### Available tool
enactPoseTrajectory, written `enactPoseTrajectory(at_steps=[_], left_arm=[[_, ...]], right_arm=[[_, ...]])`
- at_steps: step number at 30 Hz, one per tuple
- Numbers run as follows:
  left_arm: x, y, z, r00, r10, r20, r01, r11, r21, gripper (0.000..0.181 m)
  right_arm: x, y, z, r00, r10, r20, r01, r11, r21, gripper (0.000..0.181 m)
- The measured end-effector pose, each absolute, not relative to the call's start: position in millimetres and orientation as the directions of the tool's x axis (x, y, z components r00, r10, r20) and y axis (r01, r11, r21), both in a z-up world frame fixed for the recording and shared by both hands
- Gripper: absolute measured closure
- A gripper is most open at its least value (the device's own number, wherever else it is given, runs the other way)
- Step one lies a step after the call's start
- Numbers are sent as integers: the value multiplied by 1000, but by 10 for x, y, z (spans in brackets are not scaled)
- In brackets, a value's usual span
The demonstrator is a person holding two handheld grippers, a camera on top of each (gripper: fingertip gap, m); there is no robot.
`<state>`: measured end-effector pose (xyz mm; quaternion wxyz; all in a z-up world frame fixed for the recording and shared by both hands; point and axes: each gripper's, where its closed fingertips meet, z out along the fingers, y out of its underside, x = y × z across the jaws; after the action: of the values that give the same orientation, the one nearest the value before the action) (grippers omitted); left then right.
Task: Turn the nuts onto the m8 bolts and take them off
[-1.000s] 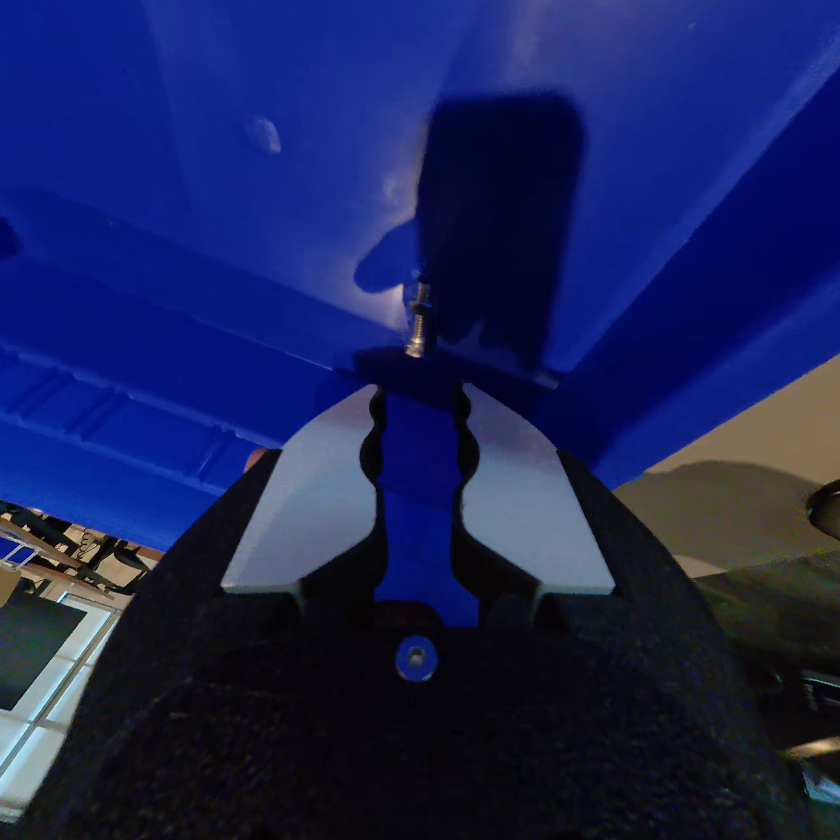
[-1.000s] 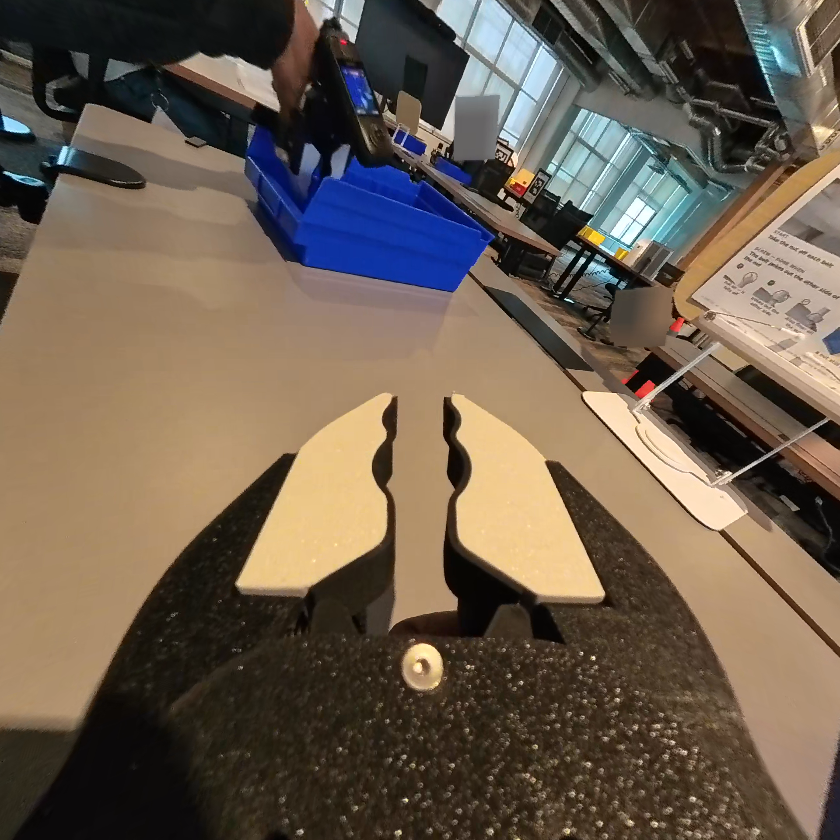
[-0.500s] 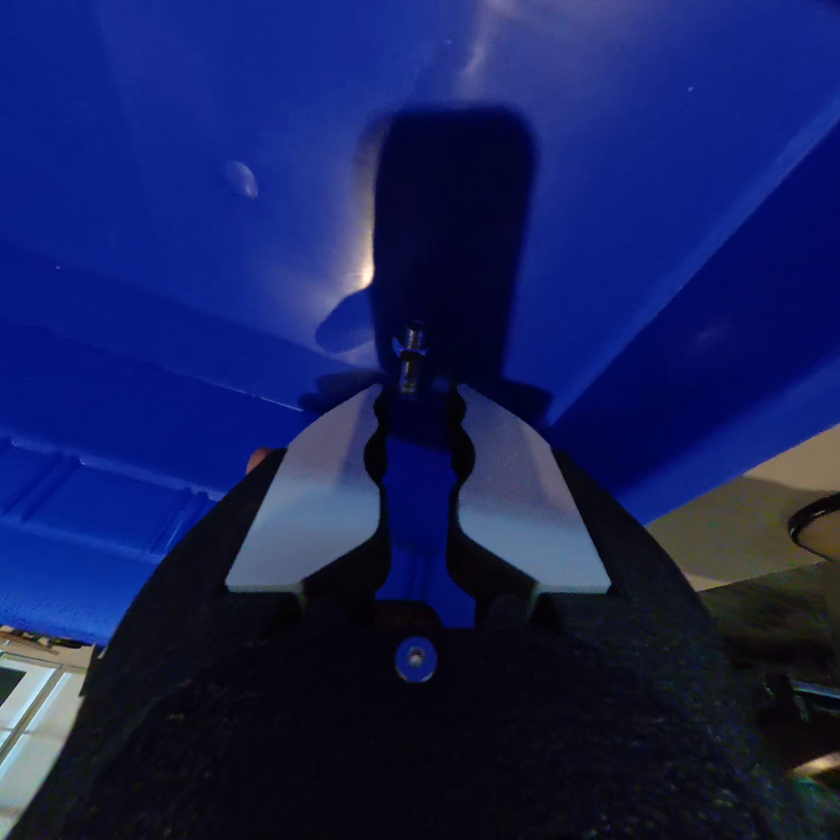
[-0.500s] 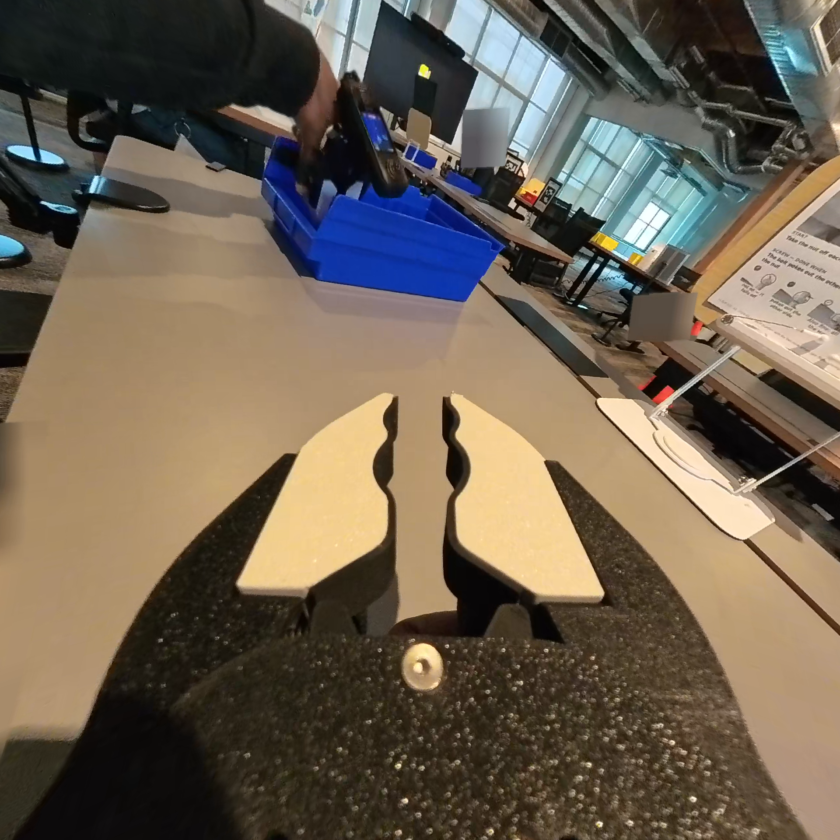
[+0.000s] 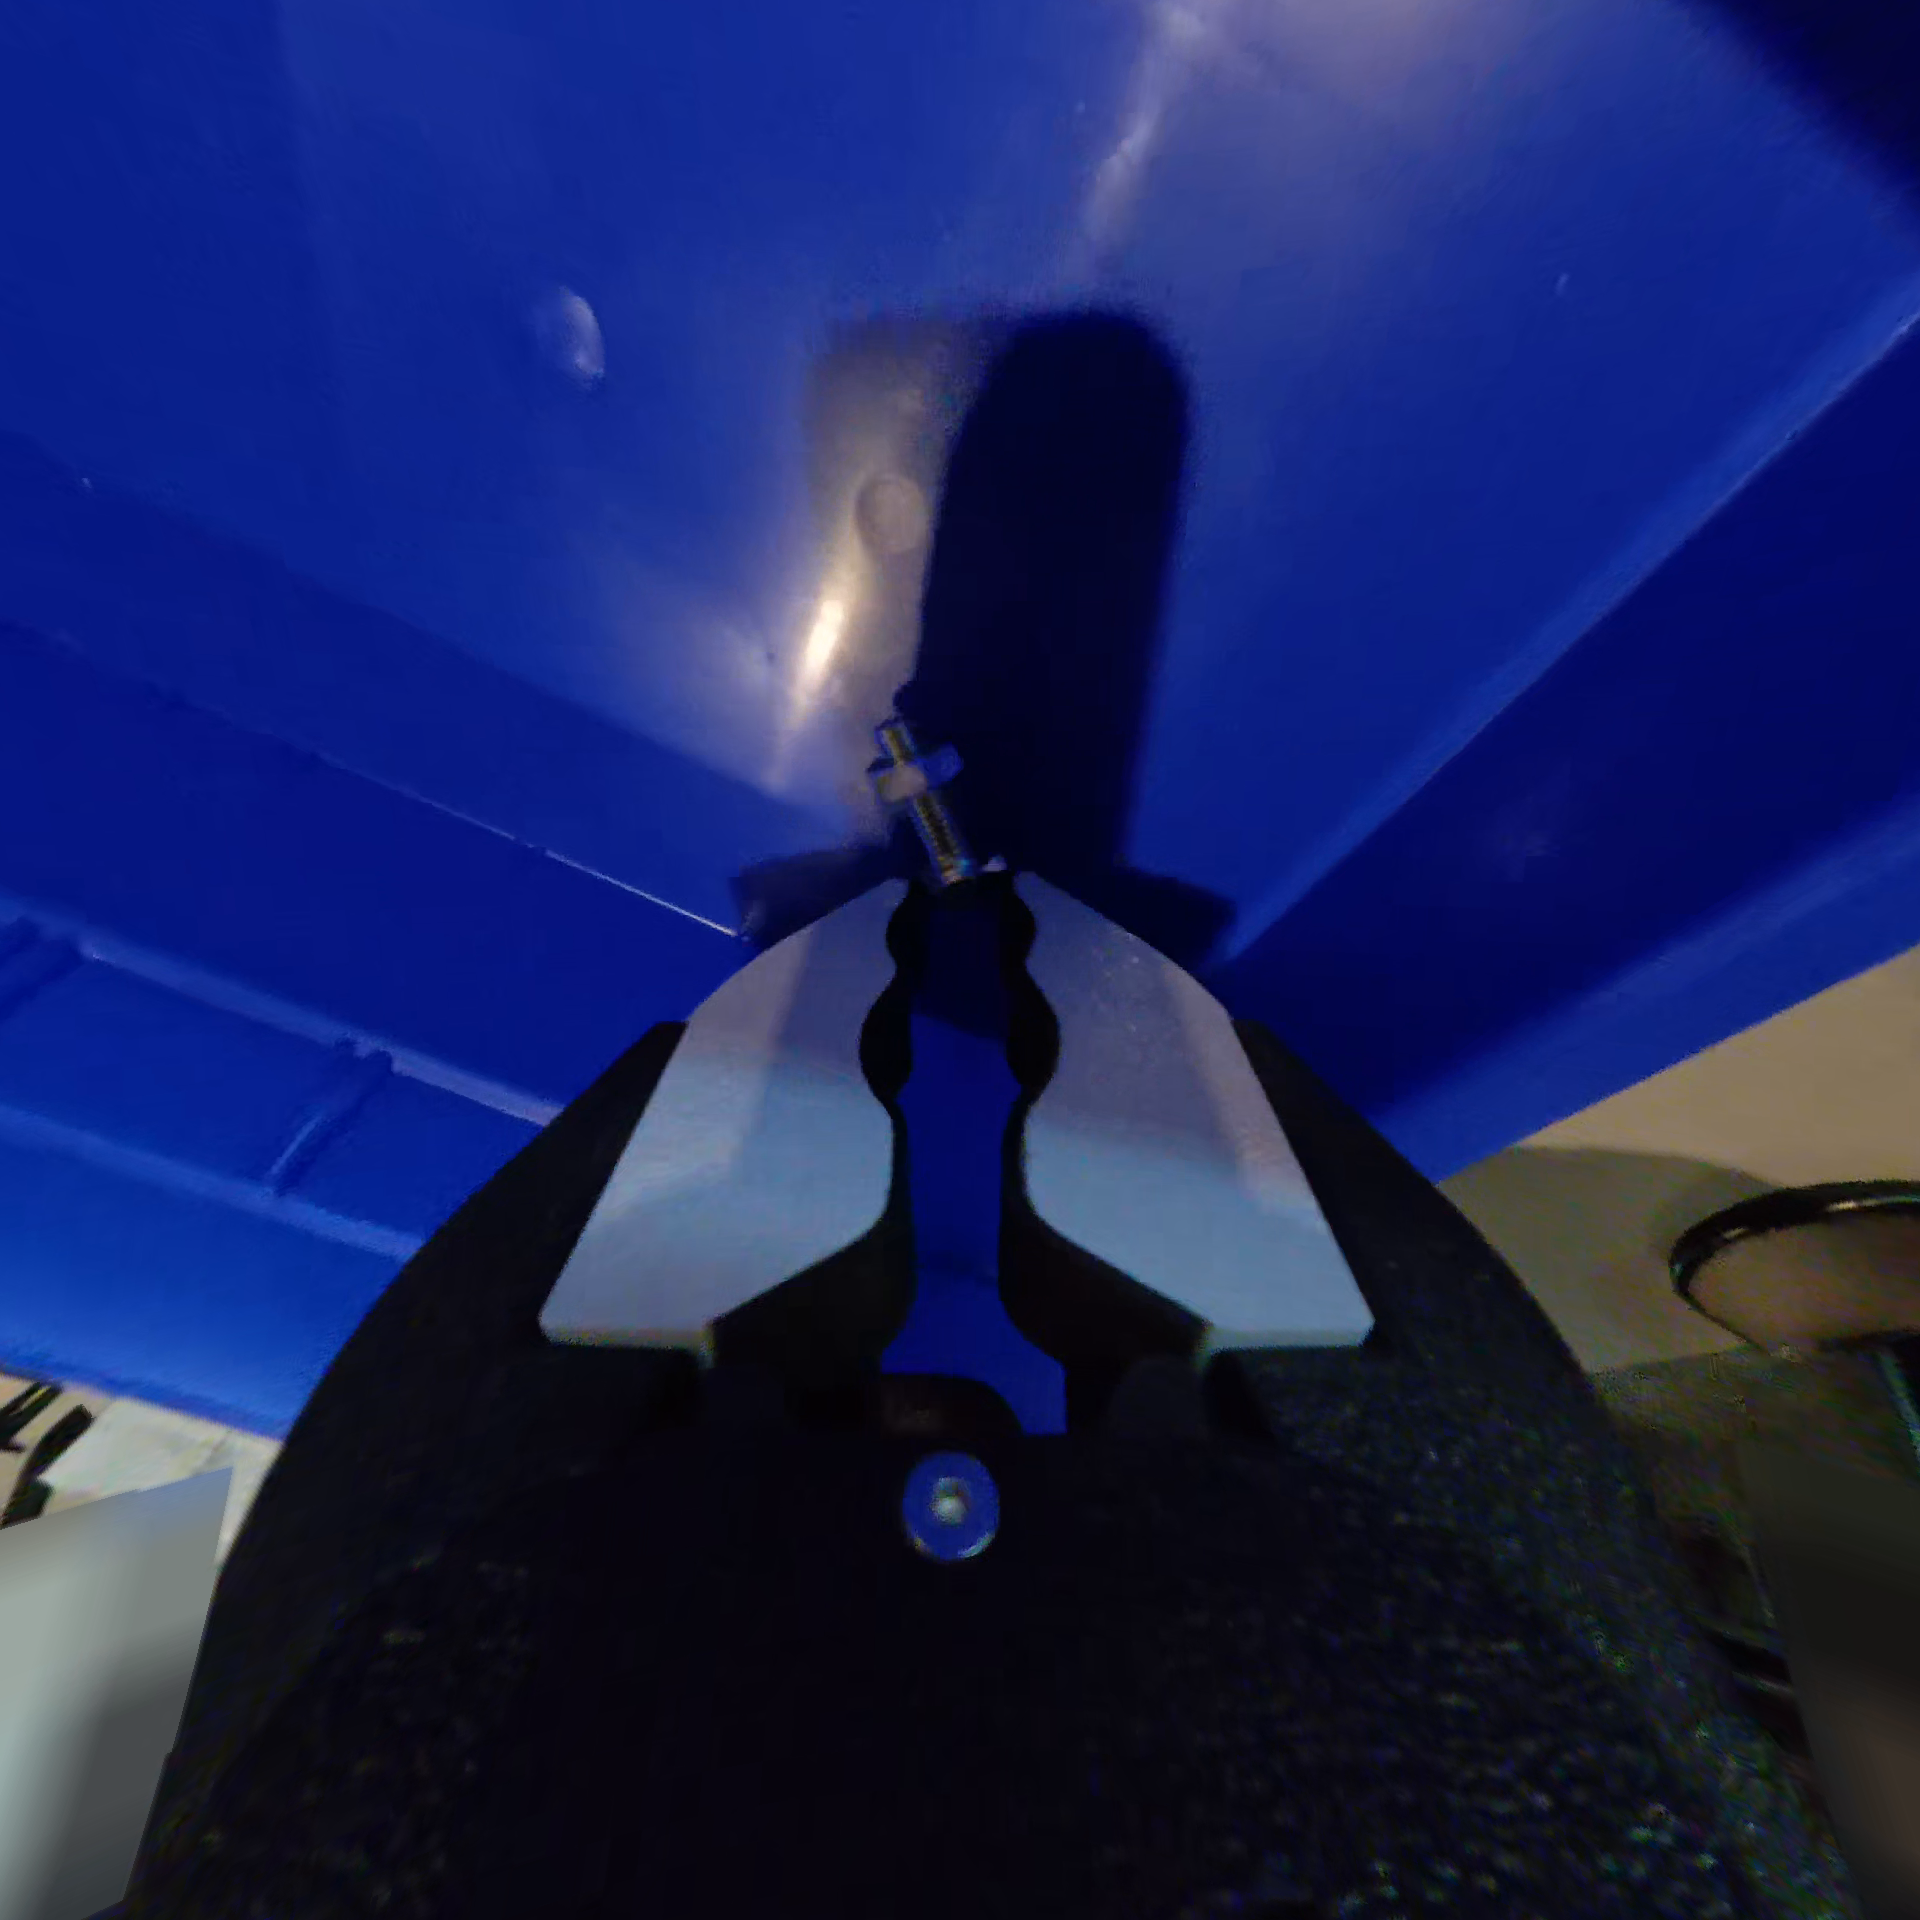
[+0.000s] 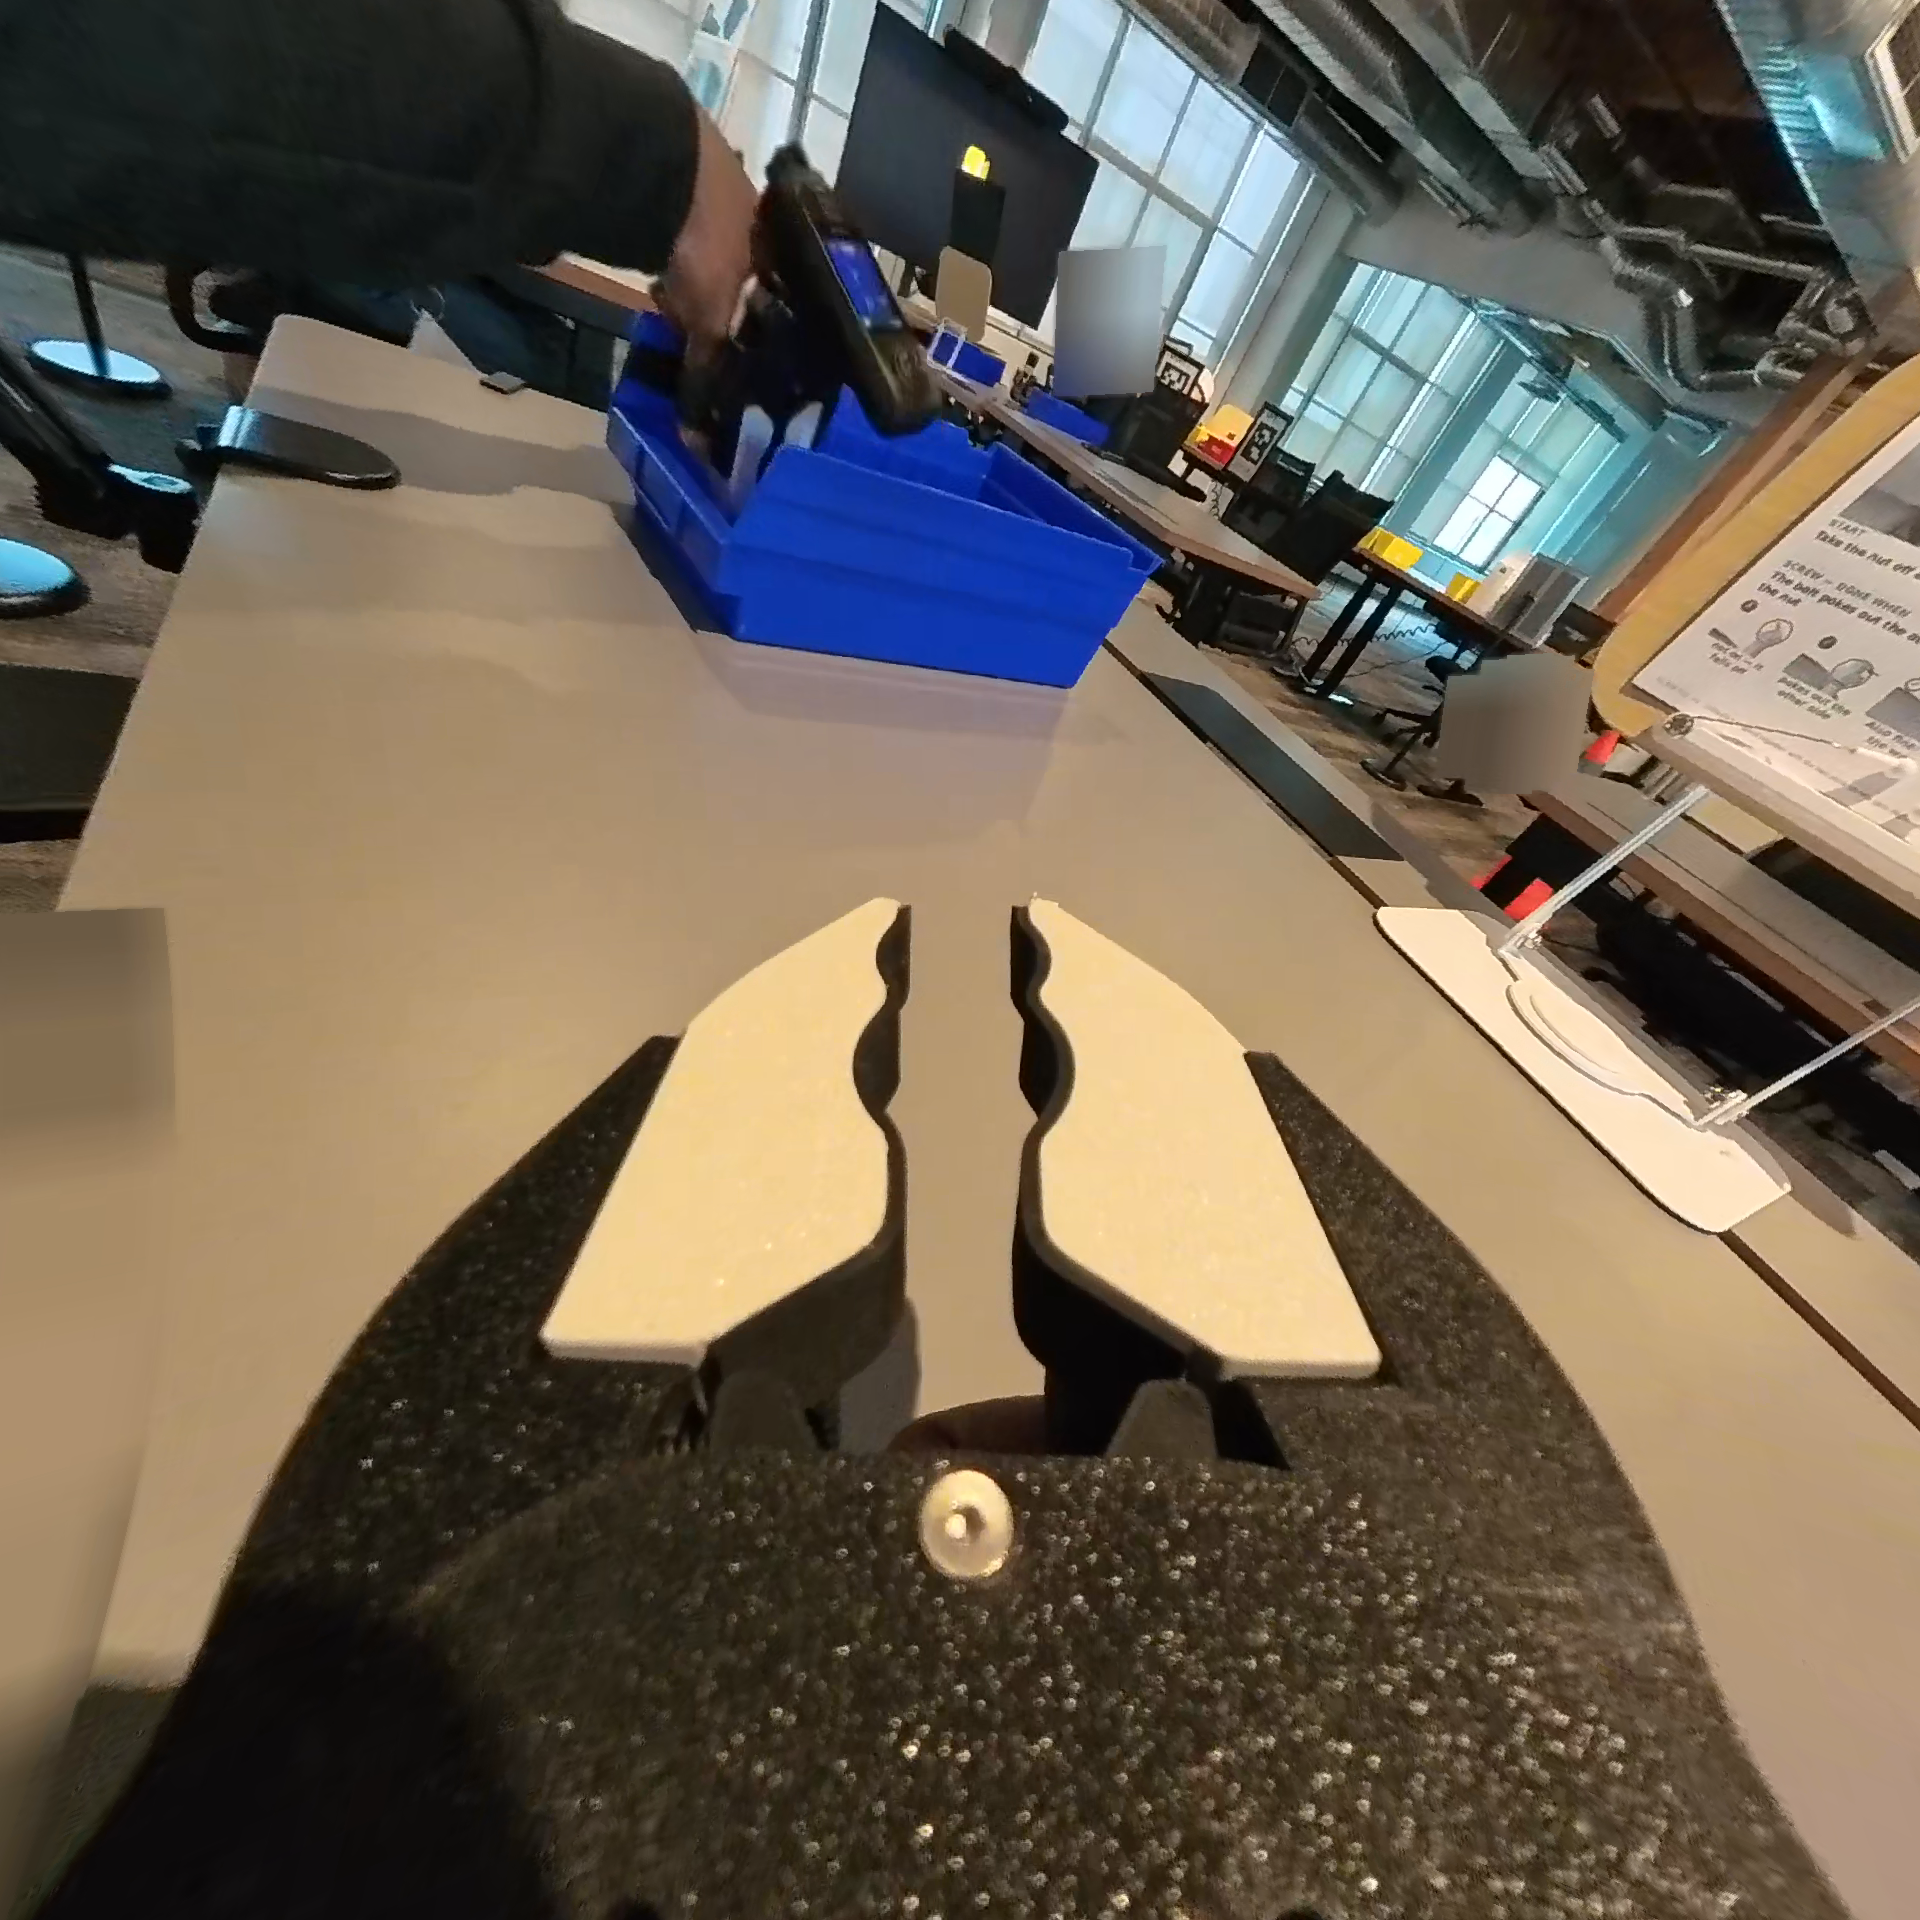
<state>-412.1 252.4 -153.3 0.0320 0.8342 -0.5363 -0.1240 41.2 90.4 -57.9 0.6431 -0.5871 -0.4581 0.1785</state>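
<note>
- Left tongs (image 5: 954,883) reach down inside a blue plastic bin (image 5: 416,520); fingers (image 5: 769,1122) are parted with a narrow gap, blue bin floor showing between them.
- A small silver bolt (image 5: 928,821) with a nut (image 5: 906,767) threaded on near its far end lies on the bin floor, tilted, its near end right at the fingertips.
- Can't tell whether the tips actually pinch the bolt end or only touch it; the gap behind the tips holds nothing.
- Dark shadow of the tongs falls across the bin floor just past the bolt.
- Bin side wall (image 5: 1558,987) runs off to the right; beige counter (image 5: 1621,1091) shows beyond it, with a round black base (image 5: 1808,1247) at the right edge.
- Right tongs (image 6: 961,914) hover low over bare grey counter (image 6: 520,831), well apart from the bin; jaws parted, holding nothing.
- In the right wrist view the blue bin (image 6: 904,571) sits far up the counter, divided into compartments.
- Person's hand (image 6: 717,260) in a dark sleeve (image 6: 364,125) holds the left tongs (image 6: 758,436) tipped steeply down into the bin's near-left compartment.
- White sheet stand (image 6: 1590,1081) with clear rods at the counter's right edge; instruction board (image 6: 1787,644) leans above it.
- Black flat disc (image 6: 301,457) at the counter's far left corner.
- Office desks, chairs, a monitor and windows in the background.
</note>
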Motion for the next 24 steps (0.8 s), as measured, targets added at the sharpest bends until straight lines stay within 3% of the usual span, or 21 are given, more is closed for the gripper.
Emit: enactPoseTrajectory(at_steps=[2, 6, 11, 16, 19, 24], left_arm=[[-4073, 2575, -1422, 427, -876, -223, -883, -457, 106, 181], [-3836, 2697, -992, 479, -806, -347, -876, -467, -124, 181], [-3765, 2757, -897, 532, -753, -387, -843, -512, -163, 181], [-3764, 3004, -1197, 748, -600, -285, -662, -707, -248, 158], [-3783, 3145, -1242, 826, -505, -251, -562, -770, -301, 154], [-3884, 3163, -1350, 860, -457, -227, -505, -827, -249, 151]], right_arm=[[417, 899, -570, 518, 776, 361, 292, 236, -927, 163], [442, 899, -500, 522, 793, 315, 244, 215, -946, 163], [449, 915, -428, 532, 803, 268, 193, 193, -962, 163], [452, 907, -480, 535, 798, 278, 212, 192, -958, 163], [463, 916, -523, 536, 794, 286, 229, 190, -955, 163], [456, 937, -552, 532, 798, 284, 236, 182, -954, 163]])
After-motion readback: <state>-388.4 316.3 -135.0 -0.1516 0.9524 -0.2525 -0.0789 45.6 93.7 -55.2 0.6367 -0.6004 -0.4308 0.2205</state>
